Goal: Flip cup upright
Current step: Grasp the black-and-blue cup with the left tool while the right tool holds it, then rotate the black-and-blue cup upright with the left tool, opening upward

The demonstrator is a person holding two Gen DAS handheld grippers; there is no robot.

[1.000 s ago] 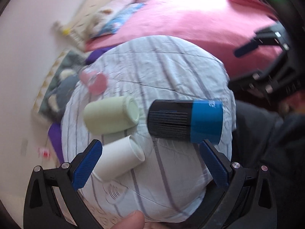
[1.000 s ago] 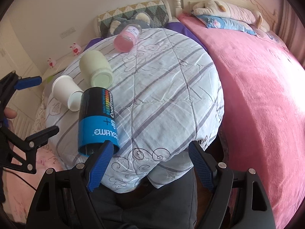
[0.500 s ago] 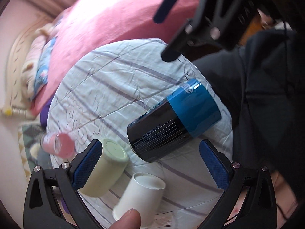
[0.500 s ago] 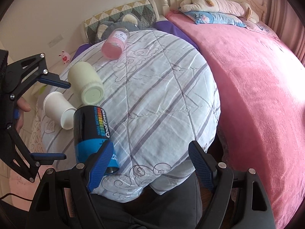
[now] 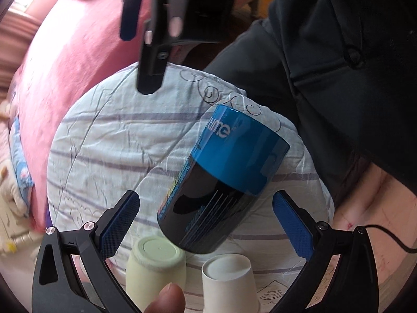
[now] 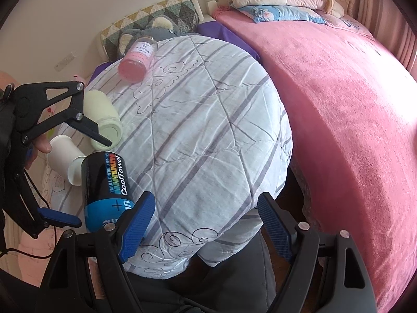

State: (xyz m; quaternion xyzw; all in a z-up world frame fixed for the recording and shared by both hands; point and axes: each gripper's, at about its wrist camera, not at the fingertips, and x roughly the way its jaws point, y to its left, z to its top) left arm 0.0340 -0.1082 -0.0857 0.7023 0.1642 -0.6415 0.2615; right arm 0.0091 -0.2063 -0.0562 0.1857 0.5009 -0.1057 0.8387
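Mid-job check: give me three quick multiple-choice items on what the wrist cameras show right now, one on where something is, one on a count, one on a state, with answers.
1. Where does the pink glass jar lie?
A. at the far edge of the striped white quilt
B. between the right gripper's fingers
C. on the pink blanket

2. How many containers lie on the quilt?
A. two
B. four
C. six

3. What state is the left gripper in?
A. shut on the white paper cup
B. shut on the pale green cup
C. open

Answers:
1 A, it lies at the quilt's edge by the grey plush.
2 B: jar, pale green cup, white paper cup, black-and-blue canister.
3 C, fingers spread, the canister lying ahead of them ungripped.
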